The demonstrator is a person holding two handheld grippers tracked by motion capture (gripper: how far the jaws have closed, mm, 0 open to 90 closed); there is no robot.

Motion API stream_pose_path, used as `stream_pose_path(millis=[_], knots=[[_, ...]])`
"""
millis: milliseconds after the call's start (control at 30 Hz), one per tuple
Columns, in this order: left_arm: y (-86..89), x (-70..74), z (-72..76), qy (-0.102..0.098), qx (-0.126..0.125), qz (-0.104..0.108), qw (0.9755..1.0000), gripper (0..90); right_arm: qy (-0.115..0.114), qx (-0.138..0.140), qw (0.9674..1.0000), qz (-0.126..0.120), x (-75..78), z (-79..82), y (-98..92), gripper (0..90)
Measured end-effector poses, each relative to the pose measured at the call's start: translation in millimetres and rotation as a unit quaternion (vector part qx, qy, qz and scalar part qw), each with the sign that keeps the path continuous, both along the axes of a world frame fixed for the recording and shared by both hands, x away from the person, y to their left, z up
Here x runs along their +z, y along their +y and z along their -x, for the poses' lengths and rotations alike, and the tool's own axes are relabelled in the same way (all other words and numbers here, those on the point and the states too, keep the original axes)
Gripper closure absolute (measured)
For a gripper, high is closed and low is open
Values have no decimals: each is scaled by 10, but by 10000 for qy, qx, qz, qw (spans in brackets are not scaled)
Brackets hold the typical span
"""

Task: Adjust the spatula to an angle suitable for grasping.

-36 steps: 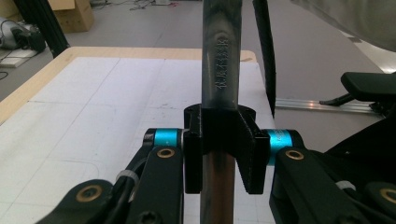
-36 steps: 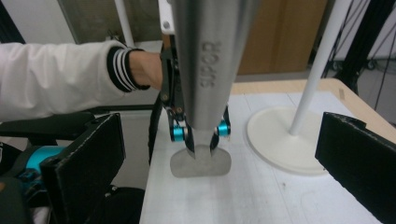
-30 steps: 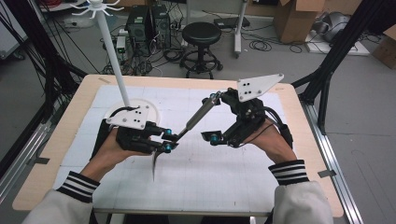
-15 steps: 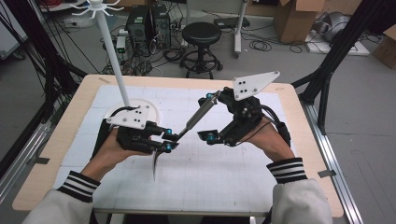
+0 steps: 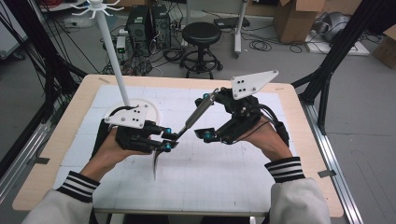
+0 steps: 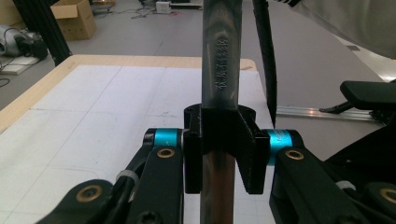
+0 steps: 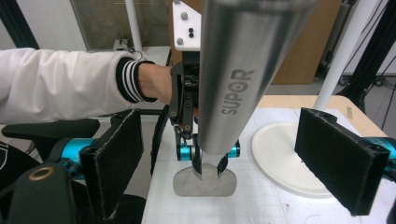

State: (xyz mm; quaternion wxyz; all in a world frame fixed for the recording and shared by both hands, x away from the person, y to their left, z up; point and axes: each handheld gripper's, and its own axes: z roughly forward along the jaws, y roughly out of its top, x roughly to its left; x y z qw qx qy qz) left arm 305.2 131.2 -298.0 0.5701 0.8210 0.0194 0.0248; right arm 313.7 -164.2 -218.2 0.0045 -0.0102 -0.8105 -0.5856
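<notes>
Left gripper (image 5: 169, 140) clamps spatula (image 5: 196, 115) near stand (image 5: 114, 51).

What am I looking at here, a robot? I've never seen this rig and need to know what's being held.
There is no robot arm: a person holds a gripper in each hand. The wide picture comes from a camera above the table. The other two cameras ride on the grippers. A white hook rack stands on the table. The left gripper is clamped on the neck of a steel SUPOR spatula. The right gripper has just been closing, and its fingers stand either side of the handle without touching it.
</notes>
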Motion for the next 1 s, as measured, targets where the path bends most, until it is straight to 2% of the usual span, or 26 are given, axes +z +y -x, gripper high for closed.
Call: stream_pose_path(millis=[67, 100, 267, 300, 333, 500, 633, 767, 1000], knots=[[-1, -1, 2, 2, 0, -17, 10000, 746, -82, 28, 10000, -39, -2, -9, 10, 147], [0, -1, 3, 6, 3, -37, 10000, 746, -3, 23, 10000, -3, 0, 0, 2, 147], [-12, -9, 4, 21, -12, -44, 10000, 746, 0, -14, 10000, -21, 9, -2, -25, 148], [-14, -8, 3, 25, 0, -33, 10000, 746, -88, 7, 9999, -78, 9, -11, -21, 148], [-15, -8, 2, 38, -5, -20, 10000, 746, 7, -6, 10000, -41, 13, 4, -29, 149], [-29, -3, 2, 21, -6, 10, 10000, 746, -17, -1, 10000, -2, 10, 8, -22, 163], [-44, 13, 2, 31, -8, 93, 10000, 746, -126, 37, 9999, -55, 6, 5, 6, 231], [-44, 28, -2, -10, -25, 95, 10000, 746, -40, 115, 9999, -36, 6, 9, 14, 315], [-46, 30, 0, 23, -10, 179, 9998, 746, -39, 112, 9999, -35, -4, 4, 28, 367]])
